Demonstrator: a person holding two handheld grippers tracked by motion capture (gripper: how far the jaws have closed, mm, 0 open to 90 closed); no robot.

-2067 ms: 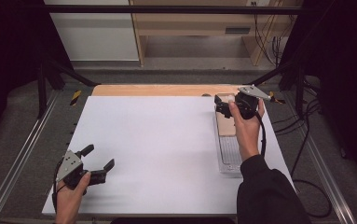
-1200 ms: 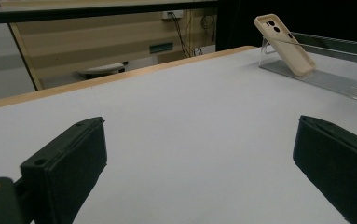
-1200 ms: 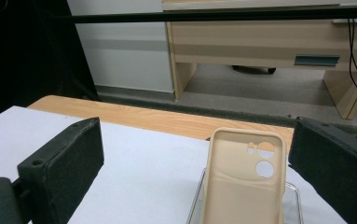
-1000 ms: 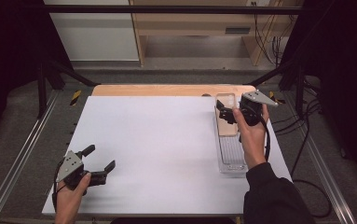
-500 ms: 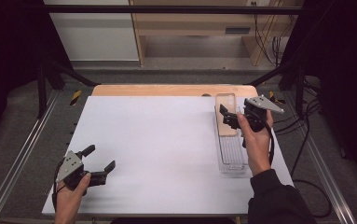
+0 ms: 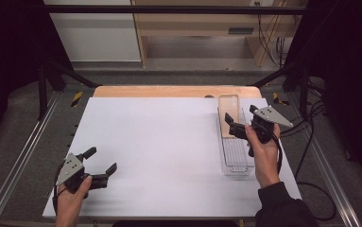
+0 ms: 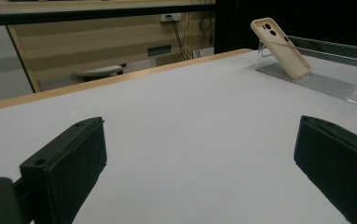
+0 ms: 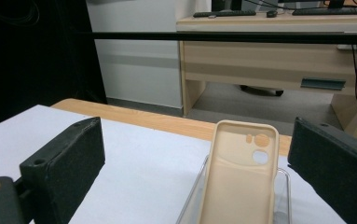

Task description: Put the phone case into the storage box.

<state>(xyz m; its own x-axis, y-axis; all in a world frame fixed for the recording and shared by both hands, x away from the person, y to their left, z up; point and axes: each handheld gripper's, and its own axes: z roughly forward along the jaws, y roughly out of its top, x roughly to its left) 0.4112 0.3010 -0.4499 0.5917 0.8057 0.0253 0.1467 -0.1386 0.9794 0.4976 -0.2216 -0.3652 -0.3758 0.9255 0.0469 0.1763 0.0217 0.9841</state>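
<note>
Pulling your right gripper (image 6: 239,122) back with jaws spread and empty, you've left the phone case (image 6: 228,117) leaning at the far end of the clear rack (image 6: 235,161) by the table's right edge, so placement looks complete; left gripper (image 6: 100,160) idles open near-left.

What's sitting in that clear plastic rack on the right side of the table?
A beige phone case leans at the far end of the clear rack, its hollow side facing the open right gripper. The rack's nearer slots look empty. The case's foot is out of sight.
</note>
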